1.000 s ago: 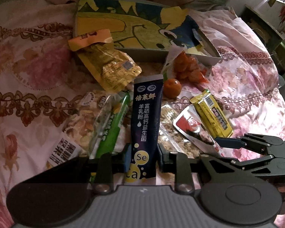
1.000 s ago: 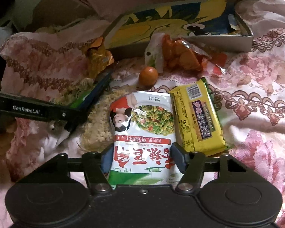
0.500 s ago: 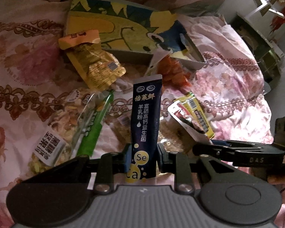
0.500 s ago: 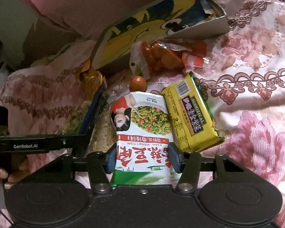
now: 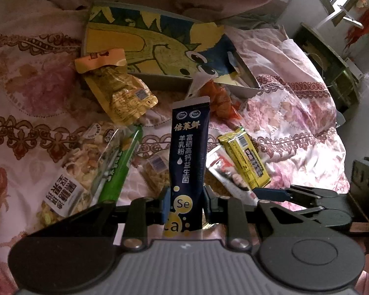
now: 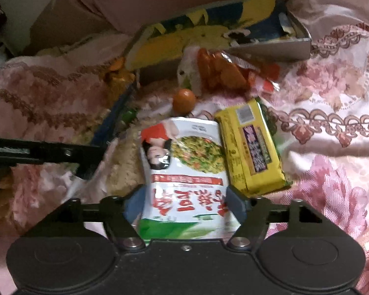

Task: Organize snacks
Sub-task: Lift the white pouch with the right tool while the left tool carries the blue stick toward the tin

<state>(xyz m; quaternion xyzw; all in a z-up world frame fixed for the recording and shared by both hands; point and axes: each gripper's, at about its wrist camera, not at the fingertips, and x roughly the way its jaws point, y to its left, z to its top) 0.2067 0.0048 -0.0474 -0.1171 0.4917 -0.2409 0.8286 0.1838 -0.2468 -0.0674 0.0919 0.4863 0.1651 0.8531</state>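
Observation:
My left gripper point(image 5: 185, 202) is shut on a dark blue stick sachet point(image 5: 188, 152) and holds it upright above the bed. My right gripper point(image 6: 184, 201) is shut on a white and green snack bag point(image 6: 187, 172), lifted off the bedspread; that bag shows in the left wrist view point(image 5: 223, 169) too. A tin box with a yellow and blue cartoon lining point(image 5: 145, 41) lies open at the back, also in the right wrist view point(image 6: 270, 46). The right gripper's fingers point(image 5: 270, 193) show at the right of the left wrist view.
On the floral bedspread point(image 5: 295, 113) lie a yellow pack point(image 6: 253, 147), an orange pouch point(image 5: 118, 91), a nut mix bag point(image 5: 71, 164), a green stick point(image 5: 118, 169), a red snack bag point(image 6: 223, 71), a small orange point(image 6: 183, 100) and a grain bag point(image 5: 155, 172).
Both grippers have lifted and pulled back from the pile, each with its packet. The white bag has come up off the bed.

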